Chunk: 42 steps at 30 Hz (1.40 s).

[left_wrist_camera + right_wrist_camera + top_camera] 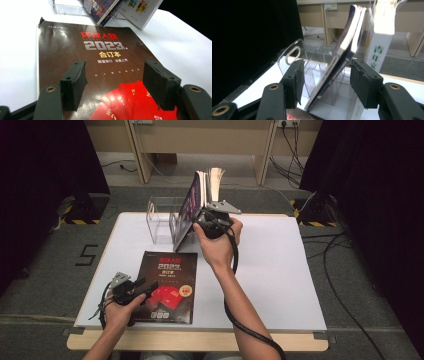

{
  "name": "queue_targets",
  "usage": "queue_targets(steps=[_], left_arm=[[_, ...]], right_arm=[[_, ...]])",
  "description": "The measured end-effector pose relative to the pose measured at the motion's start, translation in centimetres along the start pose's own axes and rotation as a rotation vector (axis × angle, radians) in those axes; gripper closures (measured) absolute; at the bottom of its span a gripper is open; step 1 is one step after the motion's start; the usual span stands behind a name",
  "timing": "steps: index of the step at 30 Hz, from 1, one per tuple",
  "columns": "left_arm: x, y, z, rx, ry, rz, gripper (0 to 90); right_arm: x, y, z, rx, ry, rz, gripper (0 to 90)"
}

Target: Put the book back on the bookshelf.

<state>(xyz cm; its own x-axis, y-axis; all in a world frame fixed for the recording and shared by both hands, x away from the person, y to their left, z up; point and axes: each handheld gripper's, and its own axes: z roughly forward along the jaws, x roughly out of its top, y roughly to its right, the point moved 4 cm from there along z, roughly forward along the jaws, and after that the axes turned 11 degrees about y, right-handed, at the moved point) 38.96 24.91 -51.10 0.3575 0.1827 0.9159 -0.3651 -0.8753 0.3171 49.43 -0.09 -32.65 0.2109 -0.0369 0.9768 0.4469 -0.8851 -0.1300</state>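
Note:
A dark magazine point(170, 280) with "2023" on its cover point(105, 50) lies flat near the table's front left. My left gripper point(150, 287) hovers low over its lower left part. Its jaws stand open point(115, 80) with only the cover beneath them. A clear acrylic rack point(160, 222) stands at the back. A magazine point(192, 202) leans in it, tilted right against a white book point(379, 37). My right gripper point(201, 221) is at that magazine's lower edge, open. The spine point(342, 50) runs between the pads, which do not press on it.
The white table point(280, 270) has free room on its right half. The rack's empty clear compartments point(294, 53) sit left of the leaning magazine. Black curtains flank the table, and cables point(330, 255) lie on the floor to the right.

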Motion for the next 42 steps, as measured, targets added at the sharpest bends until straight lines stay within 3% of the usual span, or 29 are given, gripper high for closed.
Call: queue_targets(steps=[19,42], left_arm=[[0.4,-0.5,-0.4,0.024,0.003,0.006,30.2],[0.5,-1.3,-0.6,0.064,-0.032,0.002,31.2]], right_arm=[[-3.1,0.3,-1.7,0.037,-0.075,-0.003,45.4],[-8.9,0.6,-2.9,0.071,-0.215,0.036,45.5]])
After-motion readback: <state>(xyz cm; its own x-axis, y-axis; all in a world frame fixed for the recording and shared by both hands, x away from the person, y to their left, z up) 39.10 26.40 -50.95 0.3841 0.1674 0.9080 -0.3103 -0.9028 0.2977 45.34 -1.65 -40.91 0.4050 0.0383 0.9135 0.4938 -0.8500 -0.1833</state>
